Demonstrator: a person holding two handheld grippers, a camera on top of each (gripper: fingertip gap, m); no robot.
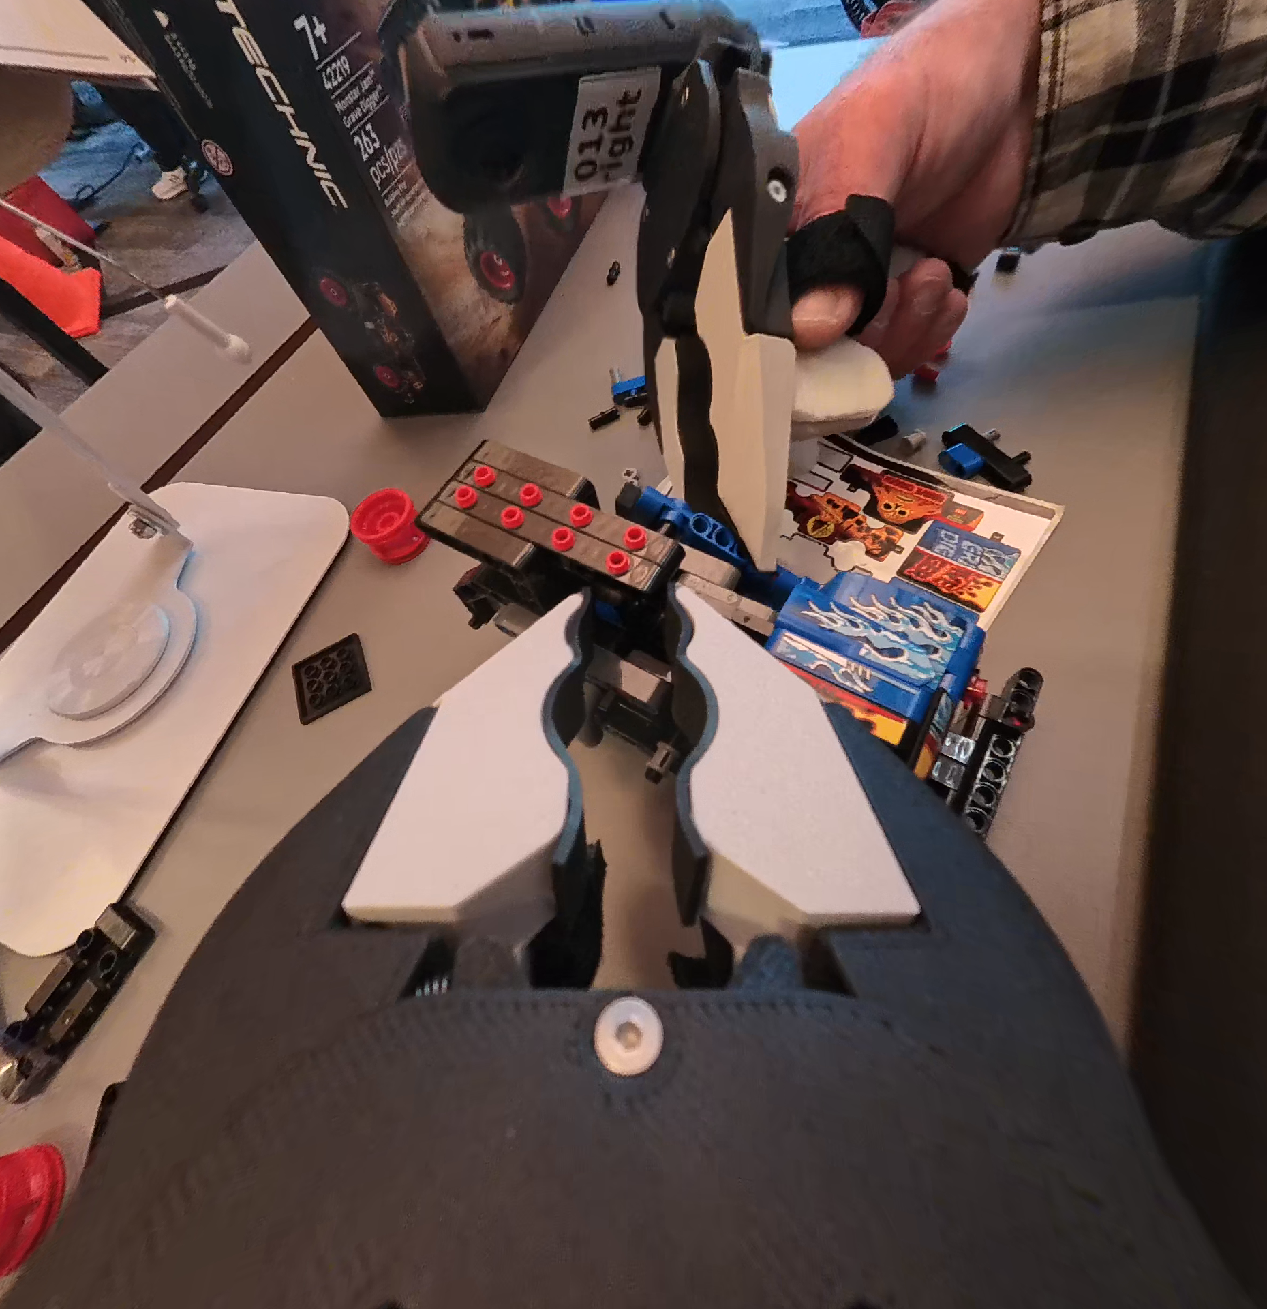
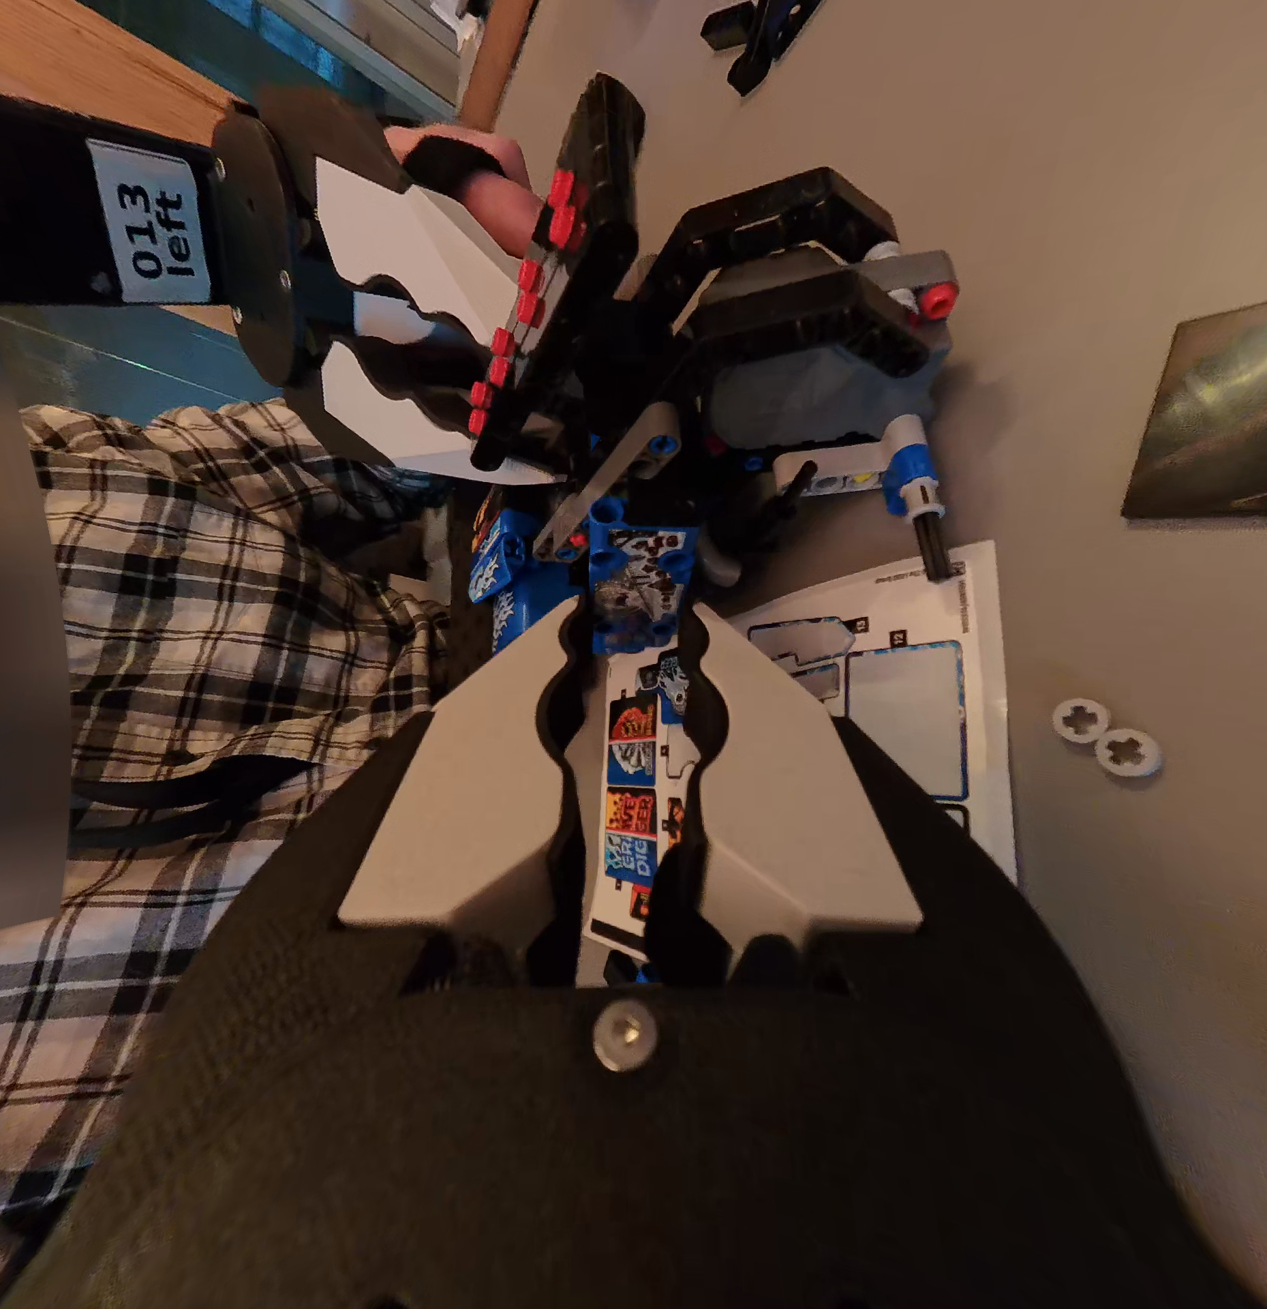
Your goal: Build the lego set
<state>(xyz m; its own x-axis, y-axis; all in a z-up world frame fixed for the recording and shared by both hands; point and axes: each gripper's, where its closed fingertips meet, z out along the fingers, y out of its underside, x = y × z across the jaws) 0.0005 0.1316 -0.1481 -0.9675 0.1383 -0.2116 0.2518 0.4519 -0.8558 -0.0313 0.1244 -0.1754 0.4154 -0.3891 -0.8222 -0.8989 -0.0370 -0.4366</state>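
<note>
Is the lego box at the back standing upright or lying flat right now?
Upright. In the left wrist view the lego box stands on a narrow end on the table, leaning in the wide-angle picture, its printed faces rising out of frame.

Half-built truck model [image 1: 602, 581] sits mid-table: black-and-blue frame, a black slab with red studs [image 1: 552, 528] tilted up on its left, flame-printed blue panels [image 1: 878, 637] on its right. Loose red wheel hub [image 1: 389, 525] just left.

The right hand-held gripper [image 2: 634, 623] pinched a blue block [image 2: 641, 588] of the lego model [image 2: 722, 368] above a sticker sheet [image 2: 899, 708] on the bench [image 2: 1112, 992].
</note>
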